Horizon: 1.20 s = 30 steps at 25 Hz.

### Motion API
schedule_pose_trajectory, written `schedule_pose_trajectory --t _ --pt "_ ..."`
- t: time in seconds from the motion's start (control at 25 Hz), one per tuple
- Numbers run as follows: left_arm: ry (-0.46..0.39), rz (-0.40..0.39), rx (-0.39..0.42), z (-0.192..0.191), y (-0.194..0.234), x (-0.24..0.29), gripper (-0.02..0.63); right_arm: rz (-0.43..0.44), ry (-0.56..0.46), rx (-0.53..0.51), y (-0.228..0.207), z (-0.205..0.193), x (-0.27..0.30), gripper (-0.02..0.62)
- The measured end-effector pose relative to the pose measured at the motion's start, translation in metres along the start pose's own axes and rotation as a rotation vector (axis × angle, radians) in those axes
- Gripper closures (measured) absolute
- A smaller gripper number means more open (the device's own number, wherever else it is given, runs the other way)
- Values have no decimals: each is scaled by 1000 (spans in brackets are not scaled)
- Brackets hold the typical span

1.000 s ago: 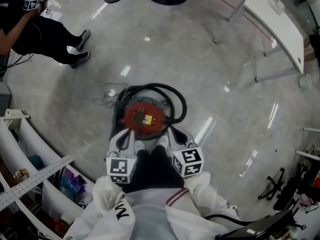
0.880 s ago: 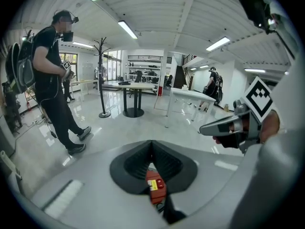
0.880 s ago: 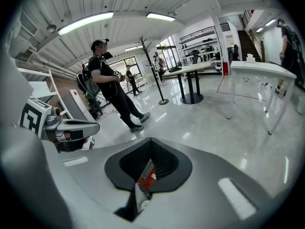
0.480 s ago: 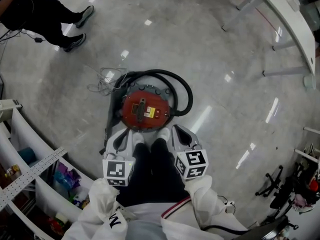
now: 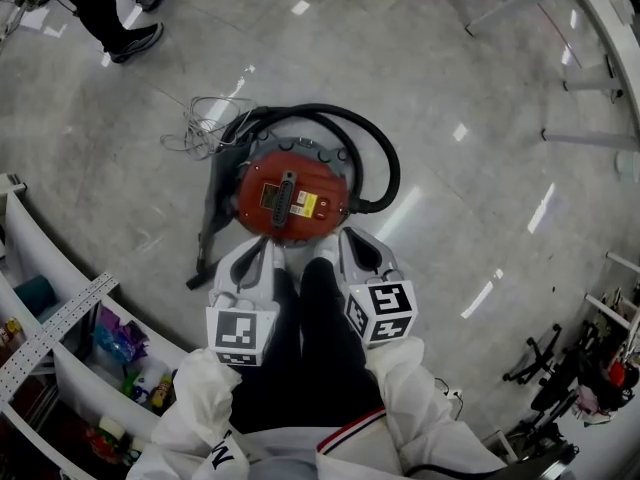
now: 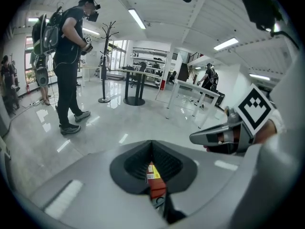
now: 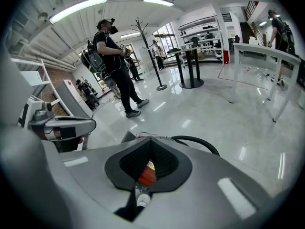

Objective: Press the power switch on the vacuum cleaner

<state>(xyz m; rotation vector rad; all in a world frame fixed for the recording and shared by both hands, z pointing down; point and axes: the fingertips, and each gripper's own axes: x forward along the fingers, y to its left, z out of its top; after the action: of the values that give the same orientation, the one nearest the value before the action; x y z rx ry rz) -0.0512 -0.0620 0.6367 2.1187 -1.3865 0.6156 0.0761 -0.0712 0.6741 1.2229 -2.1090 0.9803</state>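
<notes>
The red round-topped vacuum cleaner (image 5: 292, 198) stands on the floor just ahead of my feet, with a black handle and a yellow label on its lid. Its black hose (image 5: 388, 168) loops round the right side. My left gripper (image 5: 262, 258) hovers over the lid's near left edge, jaws together with nothing held. My right gripper (image 5: 350, 242) hangs at the near right edge, also shut and empty. In the left gripper view the red lid (image 6: 156, 187) shows through the slit of the left gripper (image 6: 152, 166). The right gripper (image 7: 148, 163) likewise frames the vacuum cleaner (image 7: 147, 175).
A tangle of thin cable (image 5: 200, 123) lies at the vacuum's far left. White curved shelving (image 5: 60, 313) with small items runs along the left. A person's shoes (image 5: 135, 36) stand at the top left. White table legs (image 5: 590, 28) stand at the top right.
The vacuum cleaner has slid upward in the head view and looks larger. The standing person has drifted toward the top-left corner. Both grippers stay shut at the lid's near edge.
</notes>
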Motion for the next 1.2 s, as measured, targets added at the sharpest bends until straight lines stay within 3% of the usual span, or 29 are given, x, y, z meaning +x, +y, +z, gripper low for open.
schedule_pose_trajectory --t 0.4,1.2 --pt "11 -29 -1 -5 -1 12 606 -16 39 -15 -10 -24 48 595" --pt "62 -53 -16 -23 4 27 606 -51 212 7 -37 -95 111 595"
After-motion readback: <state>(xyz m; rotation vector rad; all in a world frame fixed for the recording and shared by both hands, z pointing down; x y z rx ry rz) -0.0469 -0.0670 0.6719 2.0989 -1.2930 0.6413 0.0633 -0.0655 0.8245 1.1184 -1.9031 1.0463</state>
